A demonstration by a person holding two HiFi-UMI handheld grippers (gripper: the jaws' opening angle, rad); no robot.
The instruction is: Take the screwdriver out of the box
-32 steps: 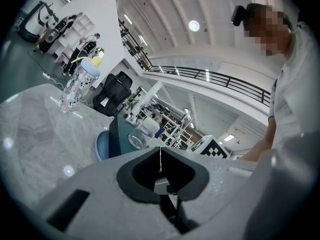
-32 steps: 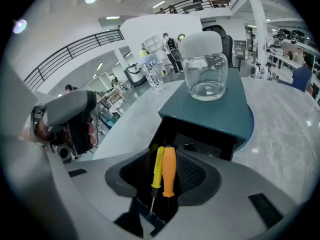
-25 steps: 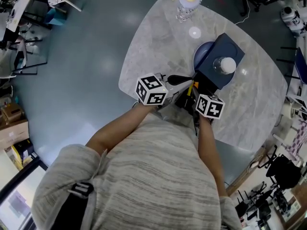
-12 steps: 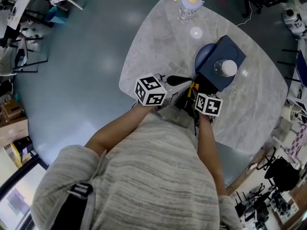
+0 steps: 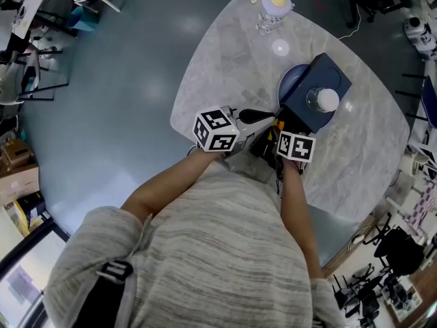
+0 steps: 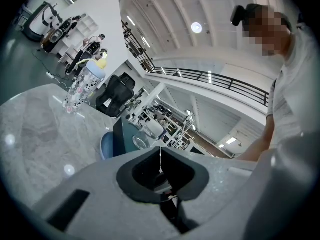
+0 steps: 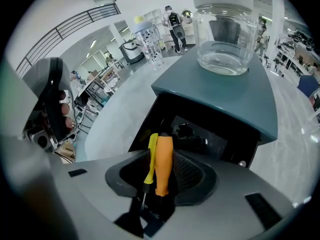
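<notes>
The person stands at the near edge of a grey marble table, both forearms reaching forward, one gripper in each hand. The right gripper points steeply down at the open near side of a dark teal box. Its jaws are clamped on the screwdriver, an orange handle standing up between the pads toward 12 o'clock. A thinner yellow handle is pressed against the orange one at its 9 o'clock side. The handle's end sits right at the mouth of the box, in front of the dark opening. Whether it is fully clear of the box I cannot tell. Some black items lie inside the opening, too dim to make out.

A clear glass jar with a white lid stands upright on top of the box. From above, the box lies at about 1 o'clock from the two grippers, and a blue plate peeks out from under it at its 10 o'clock side. A water bottle with a yellow cap stands well apart, near the table's far edge at 12 o'clock.

The left gripper is held roughly level just beside the right one, at its 9 o'clock. Its jaws are pressed fully together with nothing between them.
</notes>
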